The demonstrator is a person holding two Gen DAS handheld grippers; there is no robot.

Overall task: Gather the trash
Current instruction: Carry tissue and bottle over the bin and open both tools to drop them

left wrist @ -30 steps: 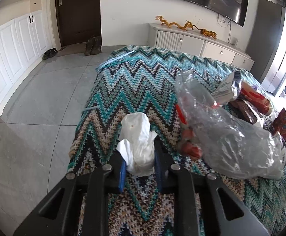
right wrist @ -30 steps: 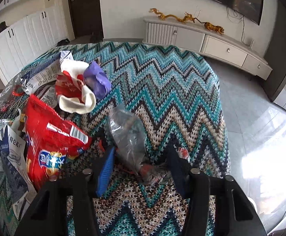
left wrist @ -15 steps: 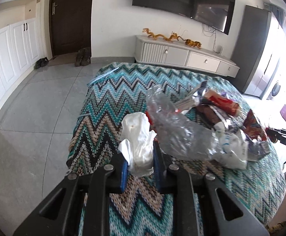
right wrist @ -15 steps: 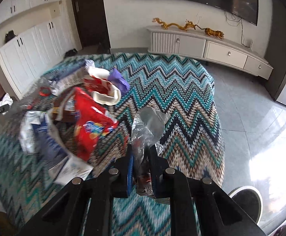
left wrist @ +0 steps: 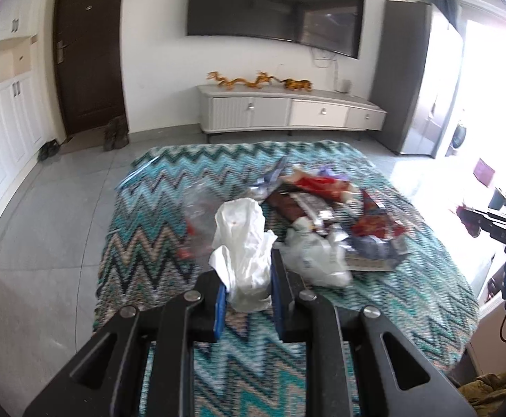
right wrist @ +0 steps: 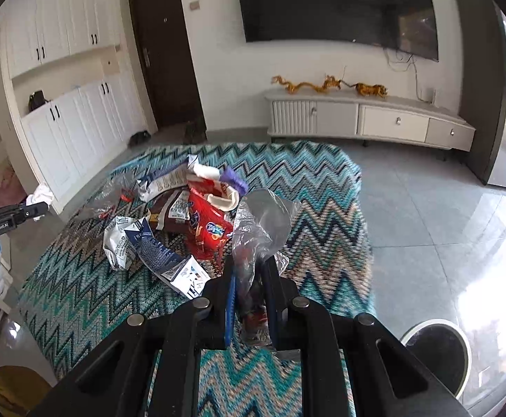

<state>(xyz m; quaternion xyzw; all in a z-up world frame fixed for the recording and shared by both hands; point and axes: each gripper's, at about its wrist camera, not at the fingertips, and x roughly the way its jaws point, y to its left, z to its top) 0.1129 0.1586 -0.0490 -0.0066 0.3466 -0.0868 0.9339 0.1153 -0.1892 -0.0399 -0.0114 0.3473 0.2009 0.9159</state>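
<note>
My left gripper (left wrist: 246, 290) is shut on a crumpled white tissue (left wrist: 242, 243), held above the zigzag-patterned cloth (left wrist: 141, 243). My right gripper (right wrist: 249, 286) is shut on a clear crinkled plastic wrapper (right wrist: 263, 222), also lifted off the cloth. Below lies a heap of trash: a red snack bag (right wrist: 207, 229), a brown wrapper (right wrist: 169, 213), a torn blue and white carton (right wrist: 162, 257), a clear plastic bag (left wrist: 201, 215) and a white cup with purple paper (right wrist: 225, 182). The left gripper (right wrist: 39, 205) with its tissue shows at the left edge of the right wrist view.
A round bin with a white rim (right wrist: 437, 354) stands on the grey tile floor to the right of the table. A low white TV cabinet (left wrist: 287, 111) with gold dragon figures and a dark door (left wrist: 89, 55) are at the far wall. White cupboards (right wrist: 75, 128) line the left side.
Both grippers have risen and drawn back from the table with their loads. The right gripper shut on the clear wrapper and lifted it. The left kept hold of the tissue.
</note>
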